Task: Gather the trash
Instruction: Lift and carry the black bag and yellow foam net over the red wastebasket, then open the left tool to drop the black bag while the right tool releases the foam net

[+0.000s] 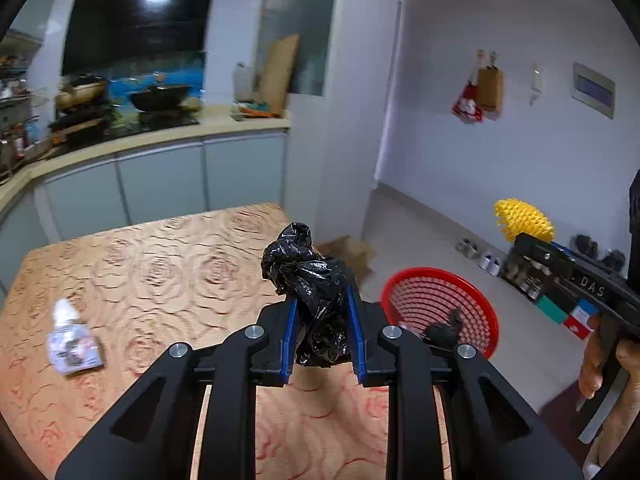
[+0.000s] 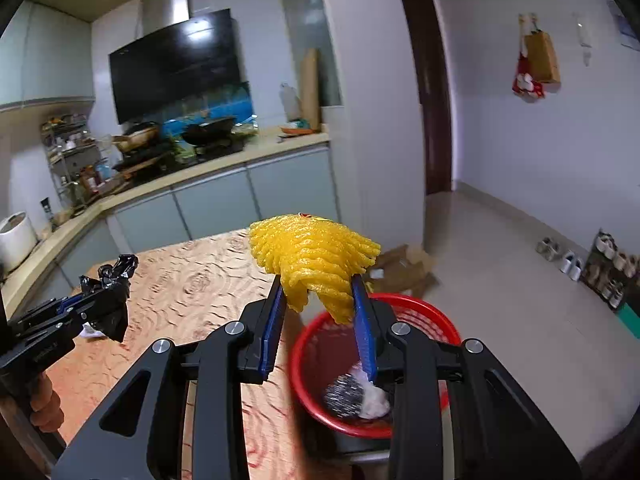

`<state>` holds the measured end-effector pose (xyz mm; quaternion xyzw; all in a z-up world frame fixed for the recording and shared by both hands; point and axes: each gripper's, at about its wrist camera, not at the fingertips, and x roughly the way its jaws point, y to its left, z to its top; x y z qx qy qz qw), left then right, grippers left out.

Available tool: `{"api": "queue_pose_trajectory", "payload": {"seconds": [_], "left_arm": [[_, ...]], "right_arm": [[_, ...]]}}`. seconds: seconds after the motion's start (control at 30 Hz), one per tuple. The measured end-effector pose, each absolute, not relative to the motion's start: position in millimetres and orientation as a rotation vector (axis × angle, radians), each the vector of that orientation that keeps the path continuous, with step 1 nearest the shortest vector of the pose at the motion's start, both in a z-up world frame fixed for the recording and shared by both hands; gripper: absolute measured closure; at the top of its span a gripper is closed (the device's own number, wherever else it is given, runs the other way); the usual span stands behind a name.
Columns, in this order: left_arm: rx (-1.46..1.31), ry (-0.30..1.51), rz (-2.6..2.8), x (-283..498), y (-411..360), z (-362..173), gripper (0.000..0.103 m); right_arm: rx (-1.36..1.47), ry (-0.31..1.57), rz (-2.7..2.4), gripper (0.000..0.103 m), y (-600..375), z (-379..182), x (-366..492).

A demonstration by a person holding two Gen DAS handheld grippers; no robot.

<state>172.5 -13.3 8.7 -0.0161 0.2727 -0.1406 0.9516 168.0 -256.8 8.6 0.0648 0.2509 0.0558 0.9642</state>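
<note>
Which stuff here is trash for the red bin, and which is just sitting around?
For the job:
black plastic bag in left tongs
yellow foam net in right tongs
red basket
tissue packet

Just around:
wok
shoes

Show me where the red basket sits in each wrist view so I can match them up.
Left wrist view: red basket at lower right, beyond the table edge, right of the left gripper.
Right wrist view: red basket at lower centre, behind the right gripper.
Shared landmark: the yellow foam net.
</note>
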Motion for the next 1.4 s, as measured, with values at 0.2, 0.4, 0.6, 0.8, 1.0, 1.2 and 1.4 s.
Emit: {"api": "queue_pose_trajectory", "payload": {"seconds": [0.2, 0.4, 0.6, 0.8, 1.0, 1.2, 1.4], "left_arm": [[0.001, 0.586, -0.387, 191.3, -52.6, -1.4, 0.082], [0.024, 0.63, -0.46, 209.8, -87.6, -15.1, 0.082], [0.02, 0.697, -0.532, 228.4, -111.4, -36.0, 0.082], [0.045, 0.763, -0.571, 245.1, -127.3, -58.6, 0.082], [0.047, 0.806, -0.584, 258.4, -137.3, -72.6, 0.081], [0.069, 0.82, -0.6, 264.8, -149.5, -78.3, 0.069], [0.067, 0.828, -0.608, 268.6, -152.7, -82.1, 0.057]], "right_arm": [[0.136, 0.557, 0.043, 0.071, -280.4, -12.1, 170.5], [0.135, 0.601, 0.003, 0.071, -292.5, -31.2, 177.4], [0.113, 0.656, -0.014, 0.071, -298.8, -50.8, 185.8], [0.068, 0.714, -0.033, 0.071, -302.5, -70.5, 196.8], [0.023, 0.769, -0.038, 0.07, -301.7, -87.4, 207.6], [-0.002, 0.817, -0.04, 0.067, -300.0, -103.1, 216.7], [-0.021, 0.822, -0.034, 0.048, -294.7, -108.2, 217.0]]}}
